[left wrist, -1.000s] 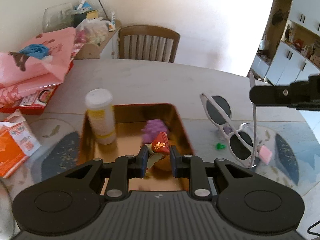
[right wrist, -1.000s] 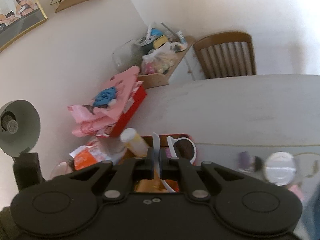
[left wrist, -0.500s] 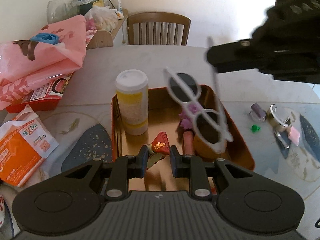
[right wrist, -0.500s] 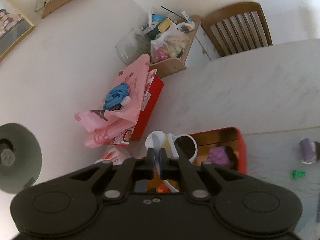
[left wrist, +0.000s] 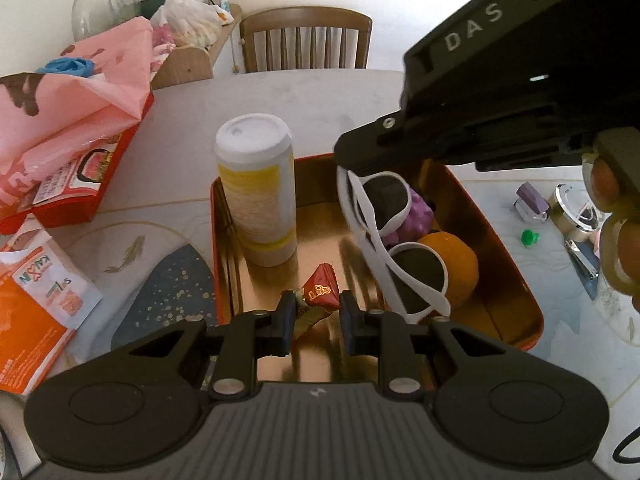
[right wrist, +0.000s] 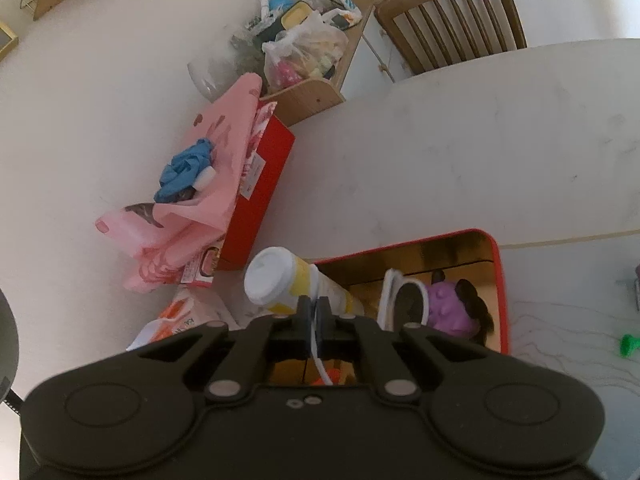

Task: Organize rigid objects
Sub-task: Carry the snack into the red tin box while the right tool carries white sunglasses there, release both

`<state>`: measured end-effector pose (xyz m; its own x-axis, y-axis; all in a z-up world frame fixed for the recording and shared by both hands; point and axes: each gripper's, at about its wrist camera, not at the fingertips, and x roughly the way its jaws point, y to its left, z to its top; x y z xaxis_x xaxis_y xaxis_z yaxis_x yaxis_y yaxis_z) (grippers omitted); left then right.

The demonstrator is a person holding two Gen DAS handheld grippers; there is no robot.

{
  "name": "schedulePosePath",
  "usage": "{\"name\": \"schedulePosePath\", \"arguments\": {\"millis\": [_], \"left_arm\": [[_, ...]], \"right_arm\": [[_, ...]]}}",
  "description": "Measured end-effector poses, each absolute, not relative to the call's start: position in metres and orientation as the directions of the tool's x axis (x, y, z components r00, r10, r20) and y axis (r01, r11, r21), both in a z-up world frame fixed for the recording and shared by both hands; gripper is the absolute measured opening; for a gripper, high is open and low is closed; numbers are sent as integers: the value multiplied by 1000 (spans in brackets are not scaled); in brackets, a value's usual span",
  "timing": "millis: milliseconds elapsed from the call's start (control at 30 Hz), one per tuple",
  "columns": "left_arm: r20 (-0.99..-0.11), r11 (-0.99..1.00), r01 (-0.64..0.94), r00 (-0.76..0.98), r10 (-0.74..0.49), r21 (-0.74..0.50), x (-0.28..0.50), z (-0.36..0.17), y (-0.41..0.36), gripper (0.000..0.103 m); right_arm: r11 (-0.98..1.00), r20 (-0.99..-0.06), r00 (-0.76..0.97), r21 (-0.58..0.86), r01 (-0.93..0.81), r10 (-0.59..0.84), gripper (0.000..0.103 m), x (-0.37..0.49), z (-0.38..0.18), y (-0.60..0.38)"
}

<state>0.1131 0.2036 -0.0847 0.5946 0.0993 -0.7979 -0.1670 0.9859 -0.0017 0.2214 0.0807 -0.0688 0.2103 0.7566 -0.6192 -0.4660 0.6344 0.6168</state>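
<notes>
I see the tin (left wrist: 516, 276) in the middle of the table (left wrist: 320, 100). Inside it, the bottle (left wrist: 256, 188) stands upright at the far left, the sunglasses (left wrist: 392, 240) hang over the right half, and the wrapped candy (left wrist: 318, 292) sits at the near middle. A box (left wrist: 76, 184) lies left of the tin; a chair (left wrist: 306, 40) stands behind the table.

In the left wrist view the right gripper's black body (left wrist: 500, 92) covers the far right corner of the red tin (left wrist: 516, 280) and the upper end of the white sunglasses (left wrist: 384, 232), so the fingers holding them are hidden. The purple toy (left wrist: 420, 208) and an orange object (left wrist: 460, 260) show only partly behind the lenses. In the right wrist view, the gripper body hides the tin's near half and most of the sunglasses (right wrist: 400, 296).
</notes>
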Motion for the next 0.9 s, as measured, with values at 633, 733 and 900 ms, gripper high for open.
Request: {"name": "schedulePosePath", "arguments": {"millis": [633, 733, 900], "left_arm": [[-822, 985, -173, 562, 94, -6, 128, -99, 213, 23], [-825, 982, -187, 558, 93, -16, 128, -98, 214, 23], [-827, 978, -206, 554, 94, -27, 125, -95, 216, 24]], "right_arm": [[685, -706, 188, 528, -503, 682, 20, 212, -74, 81], [689, -710, 197, 516, -509, 677, 27, 208, -70, 75], [697, -712, 215, 499, -516, 669, 36, 203, -64, 59]]}}
